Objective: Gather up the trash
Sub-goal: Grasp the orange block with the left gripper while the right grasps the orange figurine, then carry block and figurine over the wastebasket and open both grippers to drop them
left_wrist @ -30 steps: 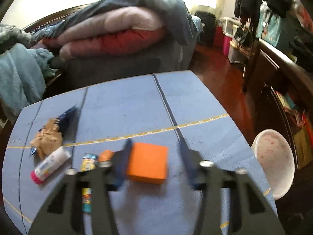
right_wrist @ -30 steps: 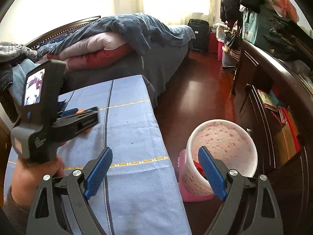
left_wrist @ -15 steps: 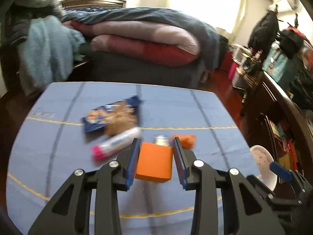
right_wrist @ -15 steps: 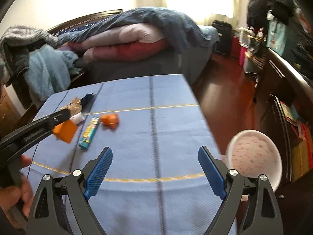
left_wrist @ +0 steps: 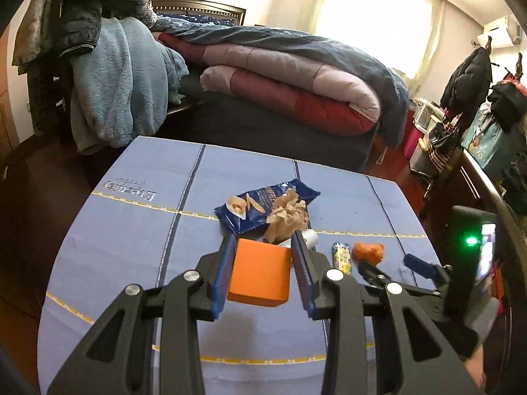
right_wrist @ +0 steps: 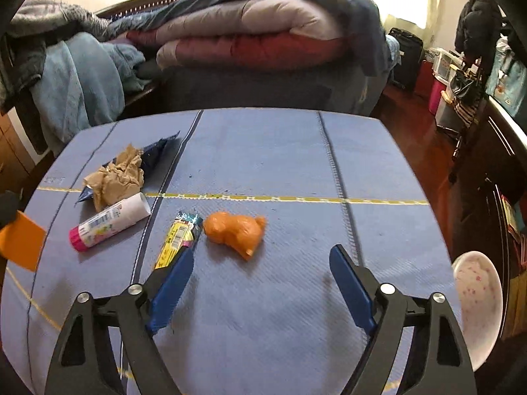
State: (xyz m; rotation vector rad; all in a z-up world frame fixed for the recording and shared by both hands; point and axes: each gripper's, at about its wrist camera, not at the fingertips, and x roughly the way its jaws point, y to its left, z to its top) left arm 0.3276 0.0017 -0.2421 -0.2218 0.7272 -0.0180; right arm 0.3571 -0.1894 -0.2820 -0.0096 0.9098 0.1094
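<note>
- Left gripper clamped on orange block, held above the blue cloth.
- Right gripper jaws wide, closing, nothing gripped; orange wrapper lies just ahead between the tips.
- Candy wrapper, tube, crumpled paper on chip bag to the left.
- Bin off the cloth's right edge.

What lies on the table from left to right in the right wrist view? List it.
Orange block → white tube → yellow wrapper → crumpled orange bag → pink-speckled bin, beside the table.
</note>
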